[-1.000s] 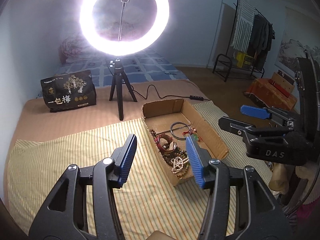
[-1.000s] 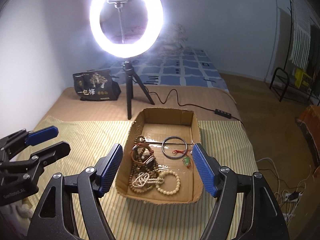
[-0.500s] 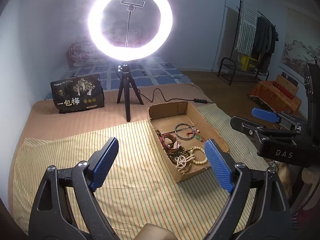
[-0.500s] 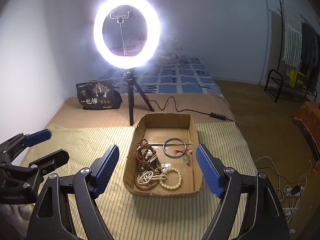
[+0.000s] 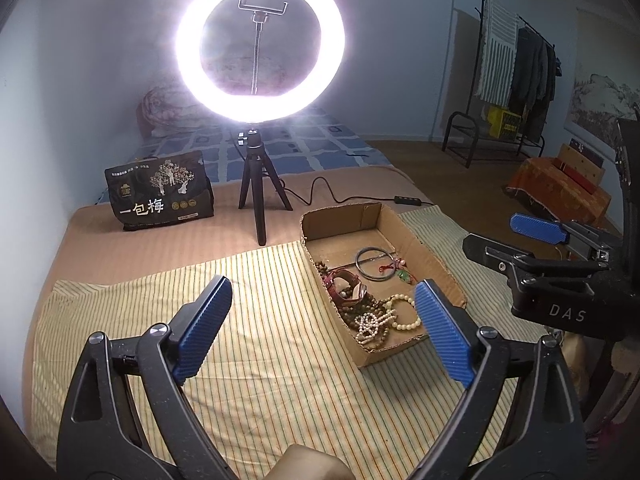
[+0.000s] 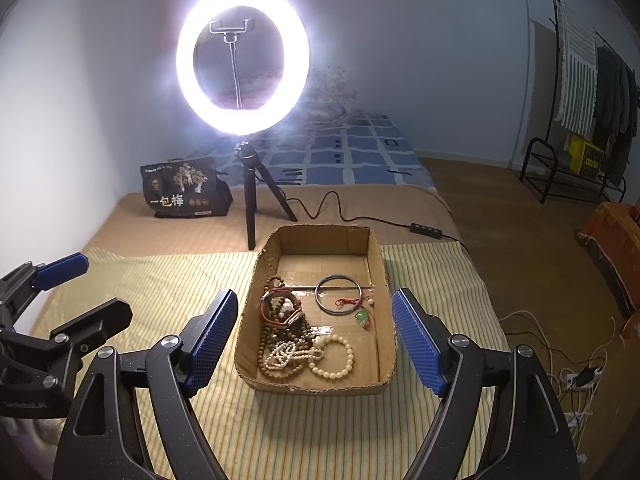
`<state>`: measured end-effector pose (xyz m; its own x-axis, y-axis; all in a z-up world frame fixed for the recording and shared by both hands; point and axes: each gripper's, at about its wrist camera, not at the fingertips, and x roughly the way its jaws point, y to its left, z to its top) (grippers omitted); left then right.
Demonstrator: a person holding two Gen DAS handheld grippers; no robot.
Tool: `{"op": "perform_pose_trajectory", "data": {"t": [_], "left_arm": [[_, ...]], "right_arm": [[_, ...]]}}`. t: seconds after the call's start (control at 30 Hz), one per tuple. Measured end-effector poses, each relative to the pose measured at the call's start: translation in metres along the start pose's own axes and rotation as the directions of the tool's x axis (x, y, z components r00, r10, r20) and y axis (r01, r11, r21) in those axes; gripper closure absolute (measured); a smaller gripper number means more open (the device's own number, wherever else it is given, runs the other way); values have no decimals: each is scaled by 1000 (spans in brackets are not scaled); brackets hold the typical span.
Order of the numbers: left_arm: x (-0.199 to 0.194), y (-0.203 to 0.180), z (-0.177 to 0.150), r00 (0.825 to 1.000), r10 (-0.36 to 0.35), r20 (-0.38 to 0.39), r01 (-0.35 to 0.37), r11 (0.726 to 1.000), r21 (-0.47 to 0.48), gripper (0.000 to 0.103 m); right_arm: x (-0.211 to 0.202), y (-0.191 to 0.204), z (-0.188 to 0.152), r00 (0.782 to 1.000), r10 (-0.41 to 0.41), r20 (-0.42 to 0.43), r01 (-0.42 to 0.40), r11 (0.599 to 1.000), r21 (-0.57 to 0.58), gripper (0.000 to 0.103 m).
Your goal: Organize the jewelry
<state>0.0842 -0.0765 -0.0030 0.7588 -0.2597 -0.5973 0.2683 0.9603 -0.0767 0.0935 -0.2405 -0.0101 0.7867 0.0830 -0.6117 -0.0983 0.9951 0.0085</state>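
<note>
Nearest the cameras, over the yellow-and-white striped cloth (image 6: 320,432), the left black gripper with blue ribbed pads (image 5: 320,328) and the right black gripper with blue ribbed pads (image 6: 316,338) both hang with jaws spread wide, released, grasping nothing; neither touches the cloth or the box.

Just beyond, on the cloth, sits the shallow brown cardboard box (image 6: 382,264), open at the top; all visible jewelry lies inside it. At its near end a tangle of brown wooden bead strands (image 6: 276,340) is knotted with a white pearl-like bead strand (image 6: 284,354); touching these on the right lies a pale cream bead bracelet (image 6: 334,358). Farther in, a red-brown leather strap piece (image 6: 280,312) rests on the beads; to its right a thin dark metal bangle (image 6: 340,294), with a red cord carrying a small green pendant (image 6: 362,316) across its near edge.

Beyond the box stand a lit white ring light on a black tripod (image 6: 242,60) and, far left, a black printed snack bag (image 6: 182,192).

Judgement: the step is not settled; the scene fits either pieces gathered in or a heap awaiting sorting. Any grasp of the tangle would demand a narrow pinch on one strand, since neighbours would likely drag along.
</note>
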Motion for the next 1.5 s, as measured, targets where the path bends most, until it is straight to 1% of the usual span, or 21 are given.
{"op": "perform_pose_trajectory", "data": {"t": [0.43,1.5], "left_arm": [[-4,5,-2,1000,15,14,-15,1000,1,6],[-4,4,-2,1000,13,12,-13,1000,4,5]], "right_arm": [[-3,2,-1,1000,-13,5,13,1000,-9,24],[-3,3,-1,1000,-13,0,13,1000,-14,24]]}}
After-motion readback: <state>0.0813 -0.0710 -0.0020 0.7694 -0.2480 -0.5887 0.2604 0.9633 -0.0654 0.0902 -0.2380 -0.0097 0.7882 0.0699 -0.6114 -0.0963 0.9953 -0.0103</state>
